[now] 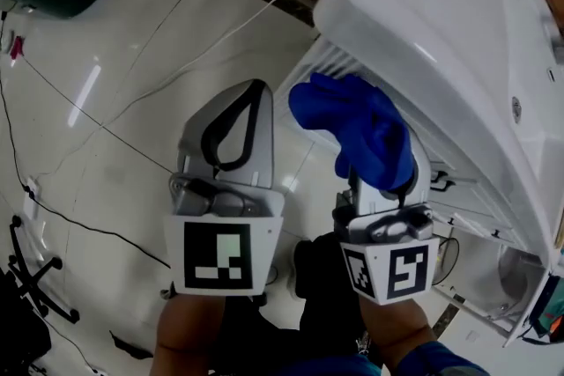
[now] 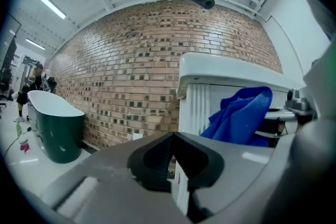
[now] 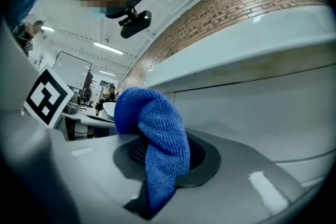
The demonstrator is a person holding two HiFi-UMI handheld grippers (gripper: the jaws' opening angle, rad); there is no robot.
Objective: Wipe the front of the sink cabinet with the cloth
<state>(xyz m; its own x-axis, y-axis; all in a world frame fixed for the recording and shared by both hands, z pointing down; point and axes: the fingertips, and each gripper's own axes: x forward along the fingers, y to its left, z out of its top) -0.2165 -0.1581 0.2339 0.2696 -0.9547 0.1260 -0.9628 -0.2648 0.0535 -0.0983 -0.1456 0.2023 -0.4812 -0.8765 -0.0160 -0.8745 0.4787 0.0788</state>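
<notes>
— What is the cloth (image 3: 155,139) doing?
— It is bunching up, blue and nubbly, in the closed jaws of the right gripper (image 3: 163,165). One fold is drooping down over the pads and the rest is puffing out above them.
— And the sink cabinet (image 1: 339,66)?
— It is standing white, showing a ribbed panel under the basin's overhanging rim. The cloth is hanging just beside its front, and I am not managing to tell whether the two are touching

Place: I see an open test hall.
Evidence: brick wall (image 2: 131,60), freestanding bathtub (image 2: 55,128), ceiling strip lights (image 2: 51,4), loose floor cables (image 1: 101,126).
</notes>
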